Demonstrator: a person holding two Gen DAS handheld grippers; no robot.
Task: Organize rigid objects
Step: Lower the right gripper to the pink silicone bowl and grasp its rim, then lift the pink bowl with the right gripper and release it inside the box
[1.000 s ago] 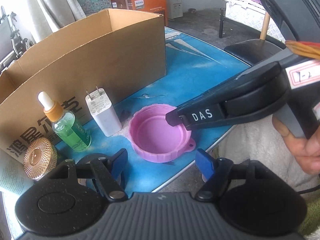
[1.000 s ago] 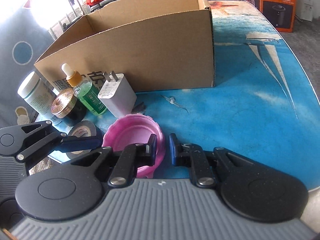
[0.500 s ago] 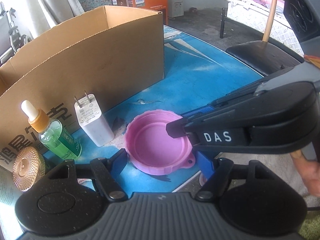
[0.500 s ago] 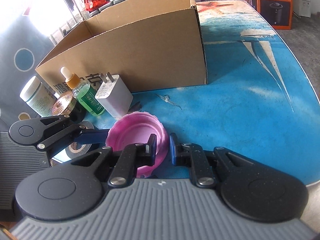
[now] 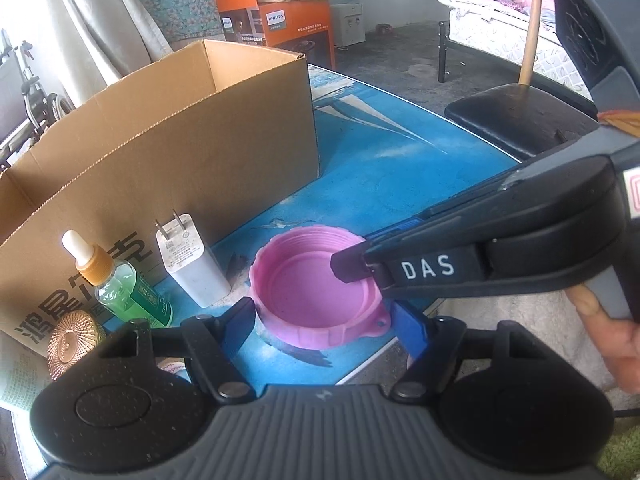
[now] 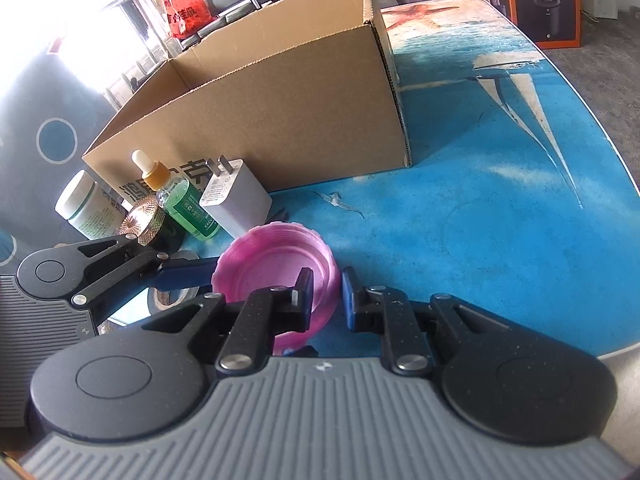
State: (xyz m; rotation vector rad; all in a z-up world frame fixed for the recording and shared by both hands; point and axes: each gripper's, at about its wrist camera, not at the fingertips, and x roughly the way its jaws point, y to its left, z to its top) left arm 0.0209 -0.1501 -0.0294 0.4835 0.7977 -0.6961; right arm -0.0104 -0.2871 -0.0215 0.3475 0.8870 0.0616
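The pink lid is sitting open side up on the blue bench, low in the centre of the left wrist view and near the bench's front edge, with the cardboard box filling the upper left behind it. I am judging it as light, stiff moulded plastic with a thin upright wall, probably a little slick, so the rim is the place to take hold, one finger inside and one outside. That is how I am reading the right tool: in the right wrist view its fingers are straddling the near wall, drawn almost together, though I cannot tell whether they are actually biting yet. The left tool is spread wide, its blue fingers flanking the lid's outer sides without clamping it.

Compared with a second ago, the left view is sitting closer and lower over the lid, which now lies between its fingers, and the right tool's tip is reaching further over the rim. The charger and dropper bottle are keeping their places.
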